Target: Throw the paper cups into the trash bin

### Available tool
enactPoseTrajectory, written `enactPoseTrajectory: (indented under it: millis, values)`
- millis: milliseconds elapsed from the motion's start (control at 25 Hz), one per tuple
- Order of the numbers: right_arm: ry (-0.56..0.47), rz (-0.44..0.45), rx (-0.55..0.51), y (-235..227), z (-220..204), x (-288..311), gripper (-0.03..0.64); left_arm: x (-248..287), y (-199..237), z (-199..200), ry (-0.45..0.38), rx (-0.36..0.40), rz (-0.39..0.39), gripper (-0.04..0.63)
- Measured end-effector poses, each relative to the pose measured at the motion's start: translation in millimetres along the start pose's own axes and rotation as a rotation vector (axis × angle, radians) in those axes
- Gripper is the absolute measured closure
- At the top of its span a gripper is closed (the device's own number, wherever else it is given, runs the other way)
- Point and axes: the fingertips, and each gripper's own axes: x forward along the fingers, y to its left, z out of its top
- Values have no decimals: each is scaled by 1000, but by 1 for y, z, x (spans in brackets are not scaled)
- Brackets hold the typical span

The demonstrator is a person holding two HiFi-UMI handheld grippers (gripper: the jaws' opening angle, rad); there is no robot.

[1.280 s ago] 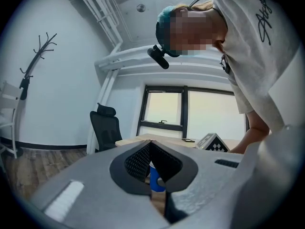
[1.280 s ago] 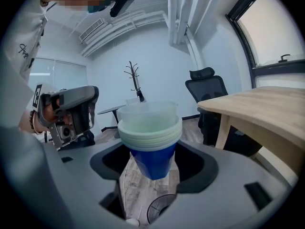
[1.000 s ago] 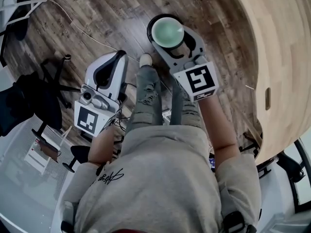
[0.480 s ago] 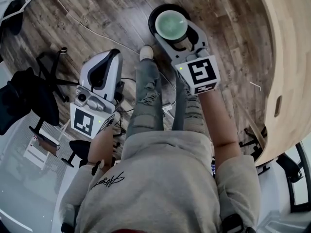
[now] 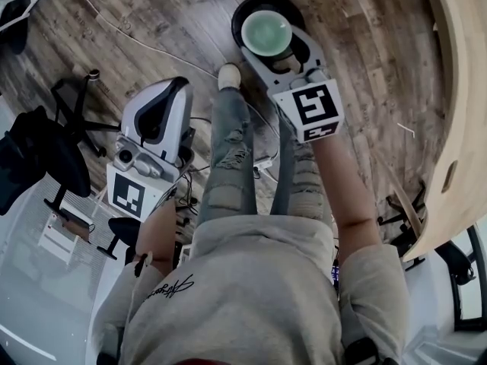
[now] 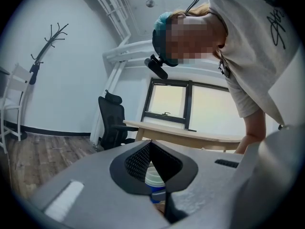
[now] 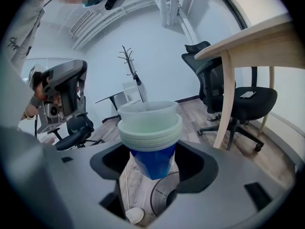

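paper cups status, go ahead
Right tool shut on stack of blue paper cups with white rims, over round black trash bin. Left tool shut, empty, off to the side. Nothing blocking the drop.

The floor [image 5: 152, 21] is dark, grainy wood planking with a dull sheen, while the table [image 5: 464, 90] at the far right is pale, smooth wood. The left gripper [image 6: 150, 142] and right gripper [image 7: 152, 156] have matt grey plastic shells, the left one's inner jaw faces black and finely meshed, and the cups [image 7: 150, 128] are stacked paper, matt blue outside with pale, smooth rolled rims. The sweatshirt [image 5: 251, 287] is soft grey cloth, the jeans [image 5: 230, 147] are faded, ripped denim, and the chair [image 7: 248, 99] is matt black fabric.
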Motion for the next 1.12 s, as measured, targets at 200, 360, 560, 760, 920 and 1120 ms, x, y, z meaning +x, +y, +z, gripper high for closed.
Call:
enactPoseTrajectory:
  millis: [200, 360, 560, 760, 920, 1120]
  values:
    - [32, -5, -3, -5, -28, 13, 324, -3, 3, -18, 6, -17, 10, 592]
    - [62, -11, 9, -10, -49, 22, 324, -4, 5, -30, 16, -32, 15, 592]
    - [90, -20, 11, -17, -72, 32, 324, -3, 6, -44, 24, -43, 11, 592]
    - [128, -17, 3, -24, -96, 45, 323, -3, 10, -59, 31, -56, 16, 592]
    - [162, -10, -5, -27, -118, 54, 323, -3, 12, -70, 37, -61, 17, 592]
    - [197, -3, 13, -30, -142, 66, 323, -4, 10, -83, 44, -74, 19, 592]
